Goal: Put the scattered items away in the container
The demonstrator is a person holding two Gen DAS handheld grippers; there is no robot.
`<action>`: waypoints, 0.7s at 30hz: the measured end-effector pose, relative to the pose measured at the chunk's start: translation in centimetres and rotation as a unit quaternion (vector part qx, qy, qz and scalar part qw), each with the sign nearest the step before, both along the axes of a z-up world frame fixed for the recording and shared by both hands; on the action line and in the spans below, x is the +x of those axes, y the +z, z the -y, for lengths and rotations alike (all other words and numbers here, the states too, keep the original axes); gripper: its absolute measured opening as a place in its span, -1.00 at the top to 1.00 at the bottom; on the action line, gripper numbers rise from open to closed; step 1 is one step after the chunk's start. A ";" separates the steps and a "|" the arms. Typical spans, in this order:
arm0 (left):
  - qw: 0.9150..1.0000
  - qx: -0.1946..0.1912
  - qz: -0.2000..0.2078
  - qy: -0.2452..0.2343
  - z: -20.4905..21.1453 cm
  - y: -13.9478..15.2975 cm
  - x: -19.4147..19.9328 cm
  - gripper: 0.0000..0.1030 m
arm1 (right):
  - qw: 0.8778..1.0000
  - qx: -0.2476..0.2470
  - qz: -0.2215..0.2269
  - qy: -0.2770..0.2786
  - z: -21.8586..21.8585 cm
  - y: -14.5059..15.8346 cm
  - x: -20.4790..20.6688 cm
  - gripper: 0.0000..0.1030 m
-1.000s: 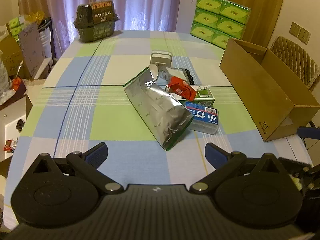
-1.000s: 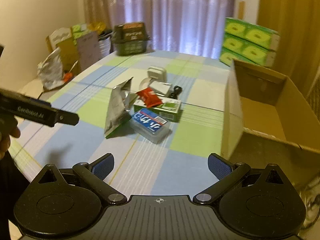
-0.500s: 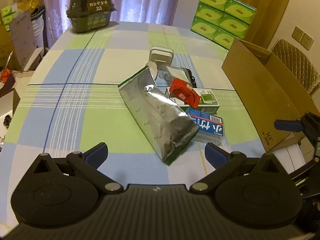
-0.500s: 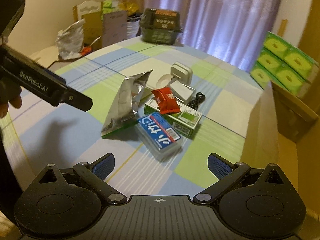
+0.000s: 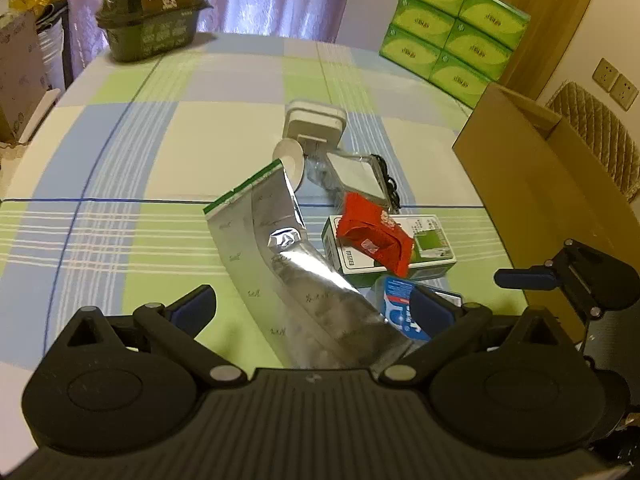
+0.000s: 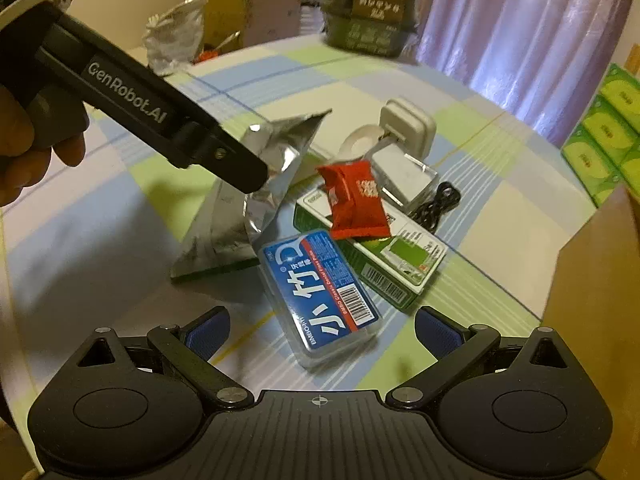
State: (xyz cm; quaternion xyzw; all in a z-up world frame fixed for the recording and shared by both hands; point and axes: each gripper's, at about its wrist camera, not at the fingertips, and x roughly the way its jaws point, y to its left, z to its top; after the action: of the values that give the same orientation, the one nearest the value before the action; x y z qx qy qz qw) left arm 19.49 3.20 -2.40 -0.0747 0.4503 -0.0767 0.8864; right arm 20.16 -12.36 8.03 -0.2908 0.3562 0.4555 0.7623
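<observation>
While both sets of fingers stand wide apart with nothing in them, the left gripper [image 5: 312,308] hangs over the silver bag [image 5: 296,272] and the right gripper [image 6: 322,328] hangs over the blue pack [image 6: 320,292]. The bag is long and lies flat on the table [image 5: 120,160]; its torn mouth points far away, its bottom points at the fingers. It looks thin and slippery, so it may slide or crumple when pinched. The two grippers are close and could bump. The brown box [image 5: 560,184] waits on the right, open.

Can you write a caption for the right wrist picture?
Open right gripper over the blue case, beside a silver pouch and red packet.
</observation>
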 end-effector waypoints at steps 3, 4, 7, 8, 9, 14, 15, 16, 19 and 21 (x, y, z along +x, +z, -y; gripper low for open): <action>1.000 0.012 -0.010 -0.003 0.0 -1.0 0.9 -0.73 | 1.000 -0.007 -0.005 0.007 -0.5 -0.7 0.5 -1.00; 1.000 0.009 -0.014 -0.006 -0.1 -1.4 1.1 -0.74 | 1.000 -0.009 -0.005 0.008 -0.7 -0.9 0.6 -1.00; 1.000 -0.001 -0.019 -0.021 -0.5 -1.7 1.5 -0.68 | 1.000 -0.009 -0.008 0.009 -1.3 -1.2 1.2 -1.00; 0.999 0.000 -0.018 -0.028 -0.5 -1.7 1.5 -0.62 | 1.000 -0.007 -0.011 0.008 -1.4 -1.3 1.4 -1.00; 0.999 0.001 -0.019 -0.034 -0.5 -1.6 1.5 -0.51 | 1.000 -0.006 -0.014 0.009 -1.6 -1.3 1.6 -0.83; 0.997 0.010 -0.030 -0.065 -0.9 -1.2 1.1 -0.35 | 0.999 -0.014 -0.031 0.004 -2.2 -1.9 2.4 -0.40; 0.997 0.015 -0.031 -0.070 -1.0 -1.1 0.9 -0.28 | 0.999 -0.012 -0.035 0.003 -2.1 -1.9 2.2 -0.32; 0.996 0.020 -0.033 -0.076 -1.2 -1.0 0.6 -0.21 | 0.999 -0.011 -0.039 0.001 -2.0 -1.8 2.0 -0.26; 0.994 0.037 -0.043 -0.095 -1.7 -0.9 -0.5 0.06 | 0.998 -0.009 -0.053 -0.009 -1.5 -1.6 1.2 -0.14; 0.992 0.054 -0.051 -0.105 -1.8 -1.0 -1.3 0.15 | 0.997 -0.007 -0.068 -0.022 -0.9 -1.5 0.6 -0.14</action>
State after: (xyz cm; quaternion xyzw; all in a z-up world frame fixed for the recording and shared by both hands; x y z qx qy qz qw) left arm 18.22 5.03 -3.44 0.0173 0.5041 -0.1410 0.8519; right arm 20.72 -11.49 6.56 -0.2568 0.4165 0.4543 0.7444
